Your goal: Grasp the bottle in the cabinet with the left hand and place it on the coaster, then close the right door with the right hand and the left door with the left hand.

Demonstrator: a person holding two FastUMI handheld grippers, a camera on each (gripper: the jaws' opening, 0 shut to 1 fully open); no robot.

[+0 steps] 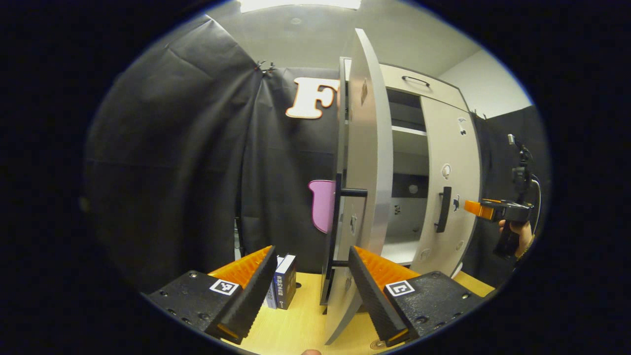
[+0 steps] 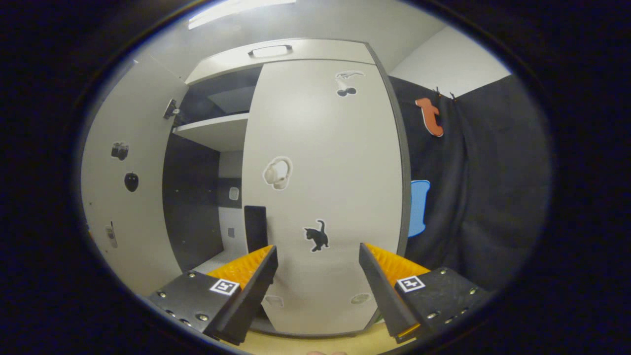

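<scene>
While the cabinet [image 1: 409, 79] stands on the table [image 1: 296, 325], its left door [image 1: 367, 162] is seen swung wide open, edge-on just ahead of the left gripper [image 1: 310, 281], and its right door [image 2: 325, 187] is seen nearly closed, facing the right gripper [image 2: 318, 276]. Both grippers are held with fingers apart and nothing between them, the right gripper also being seen in the left gripper view, held by a hand [image 1: 517, 236] near the right door's handle [image 1: 443, 209]. Small boxes [image 1: 283, 281] are seen on the table left of the left door; where the bottle is cannot be told.
</scene>
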